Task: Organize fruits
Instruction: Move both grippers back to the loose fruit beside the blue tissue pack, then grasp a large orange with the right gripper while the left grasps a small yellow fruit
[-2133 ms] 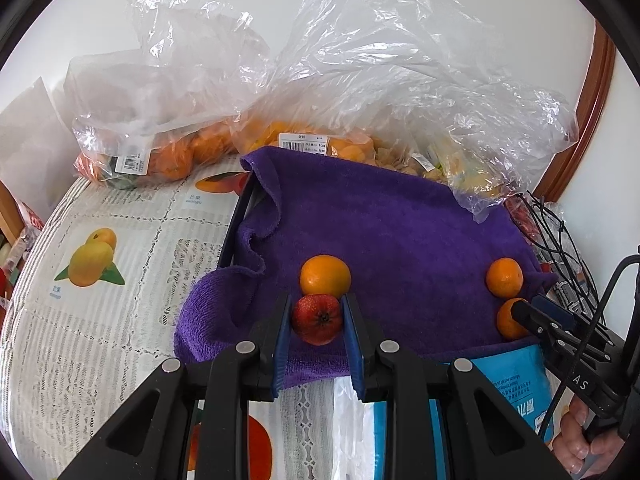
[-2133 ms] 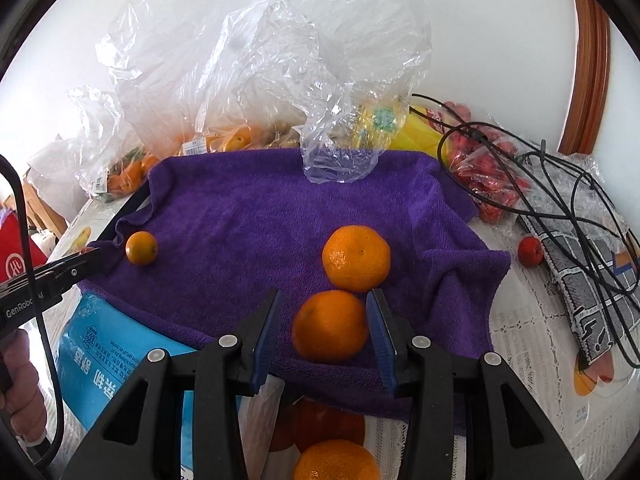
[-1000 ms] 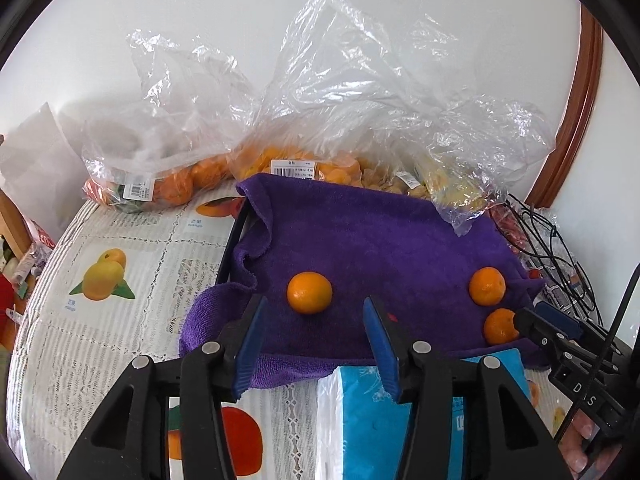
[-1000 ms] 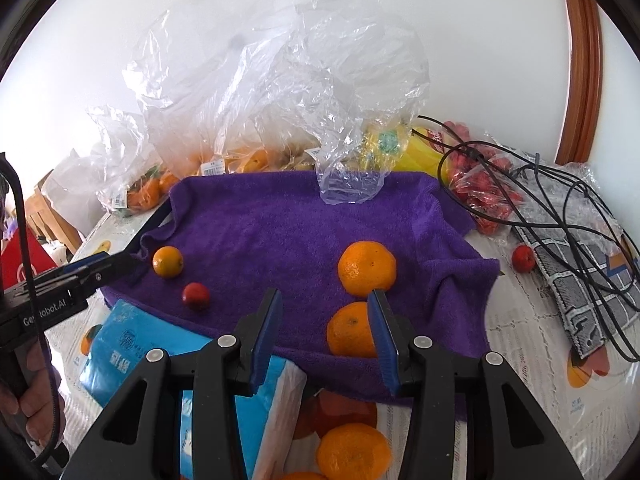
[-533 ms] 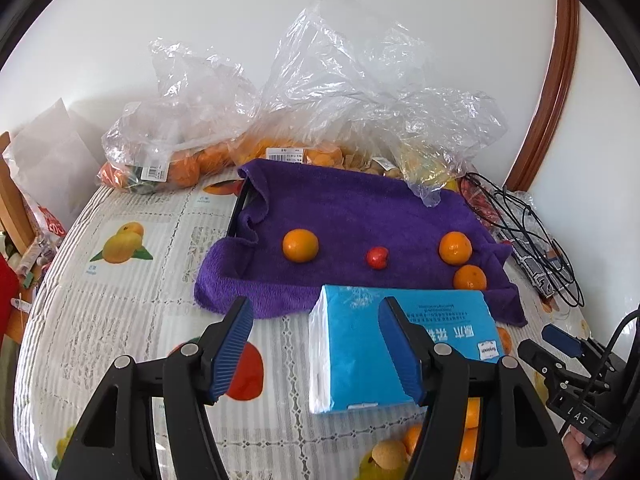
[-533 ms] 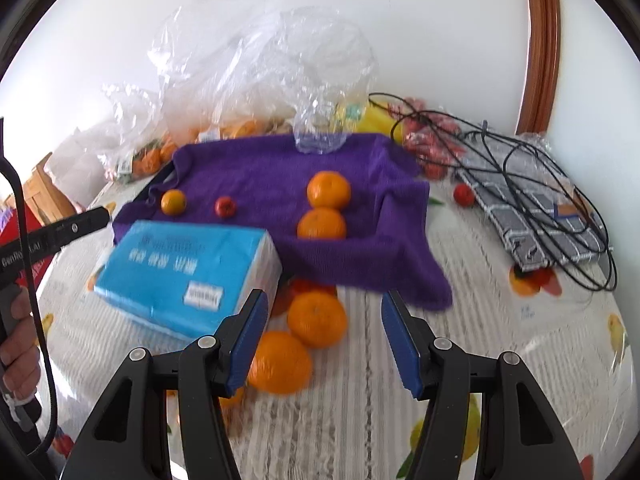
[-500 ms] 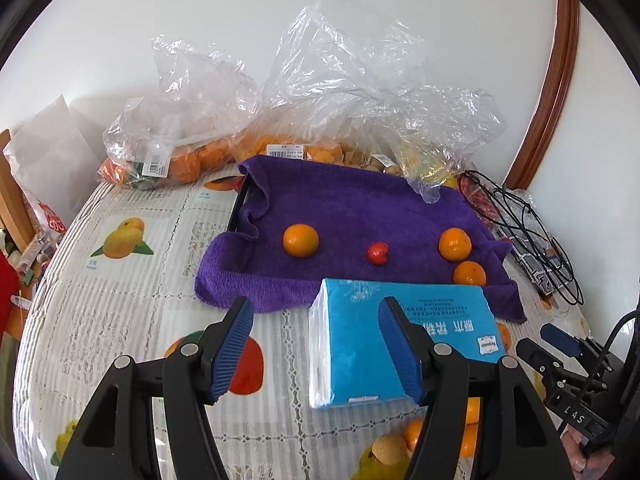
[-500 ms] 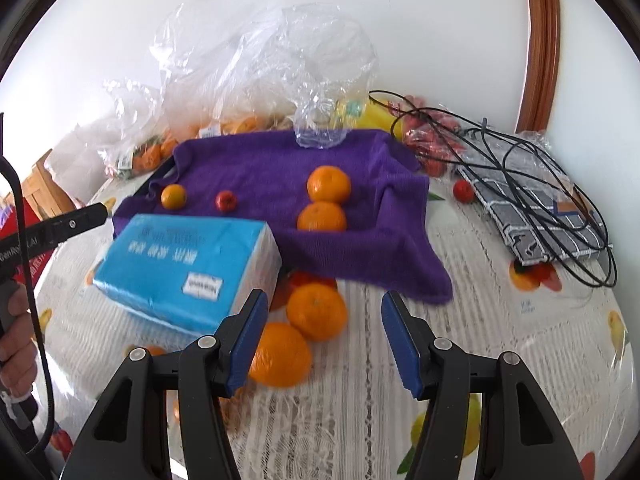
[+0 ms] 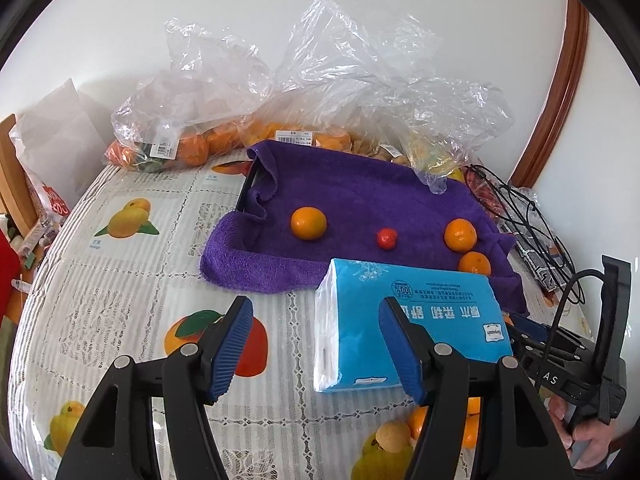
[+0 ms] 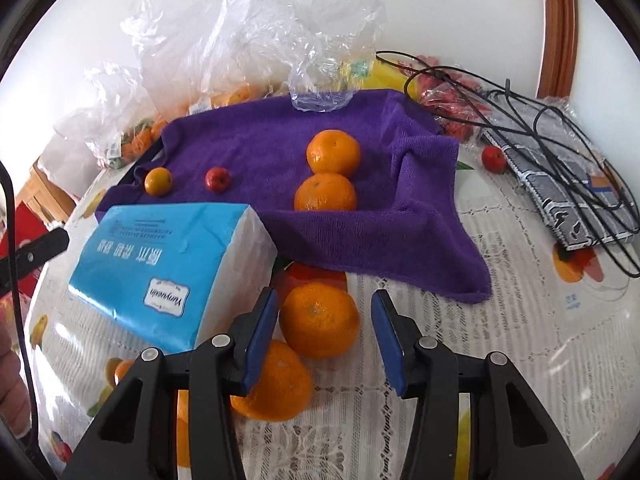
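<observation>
Right gripper [image 10: 324,332]: my jaws are closing around the near orange [image 10: 319,320]; pads not yet pressing, nothing held
Left gripper [image 9: 316,350]: my jaws stand apart and empty over the tablecloth [image 9: 120,280]
Fruit location: near orange on the tablecloth, just below the purple towel [image 10: 280,148], where four fruits already lie
Risk 1: my left pad may nudge the second orange [image 10: 276,380] touching it, so it rolls off
Risk 2: tissue pack [image 10: 168,264] crowds that side; finger may snag it
Risk 3: off-centre squeeze could pop the round fruit out
</observation>
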Motion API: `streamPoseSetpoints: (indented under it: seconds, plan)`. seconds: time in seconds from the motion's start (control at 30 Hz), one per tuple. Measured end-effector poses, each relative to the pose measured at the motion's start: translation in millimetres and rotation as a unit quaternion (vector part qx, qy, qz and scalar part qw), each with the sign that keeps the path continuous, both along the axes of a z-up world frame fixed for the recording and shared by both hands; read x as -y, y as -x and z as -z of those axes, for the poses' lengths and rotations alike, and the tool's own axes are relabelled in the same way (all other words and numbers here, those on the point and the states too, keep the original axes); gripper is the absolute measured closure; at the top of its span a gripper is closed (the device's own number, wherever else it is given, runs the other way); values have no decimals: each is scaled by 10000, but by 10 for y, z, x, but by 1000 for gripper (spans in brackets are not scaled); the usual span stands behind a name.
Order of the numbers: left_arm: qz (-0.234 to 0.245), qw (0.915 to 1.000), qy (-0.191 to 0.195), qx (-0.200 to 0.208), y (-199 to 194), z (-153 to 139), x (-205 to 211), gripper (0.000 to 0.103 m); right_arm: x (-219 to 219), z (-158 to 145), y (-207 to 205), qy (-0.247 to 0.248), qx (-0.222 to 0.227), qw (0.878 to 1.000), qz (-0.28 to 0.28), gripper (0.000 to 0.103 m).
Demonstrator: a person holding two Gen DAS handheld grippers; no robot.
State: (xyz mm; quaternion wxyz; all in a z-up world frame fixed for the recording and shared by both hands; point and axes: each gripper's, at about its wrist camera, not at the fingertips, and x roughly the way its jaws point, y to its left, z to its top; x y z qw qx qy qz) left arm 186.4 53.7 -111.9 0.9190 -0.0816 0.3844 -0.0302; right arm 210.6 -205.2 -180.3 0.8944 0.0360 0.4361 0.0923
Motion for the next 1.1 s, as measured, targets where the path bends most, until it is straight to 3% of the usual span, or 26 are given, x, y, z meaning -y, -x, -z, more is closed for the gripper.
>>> streamPoseSetpoints:
  seconds: [0.23,0.33,0.6,0.77,1.1]
  plan:
    - [55,9999,89,-97,-50,58,16,40,42,53,-67,-219,-197,9995,-97,61]
    - [94,9999,71,-98,-26,66,29,40,48,15,-14,-84,-57,9999,-45,62]
    - [308,9995,74,-94,160,68,76,40,181,-245,269,-285,291,9989,228,62]
    - [521,9980,271,-215,312,157,108,40,223,-312,531,-226,356,9986,319,62]
    - [711,9961,140,-511,459,396,304,41,221,-90,887,-270,134,9994,192,62]
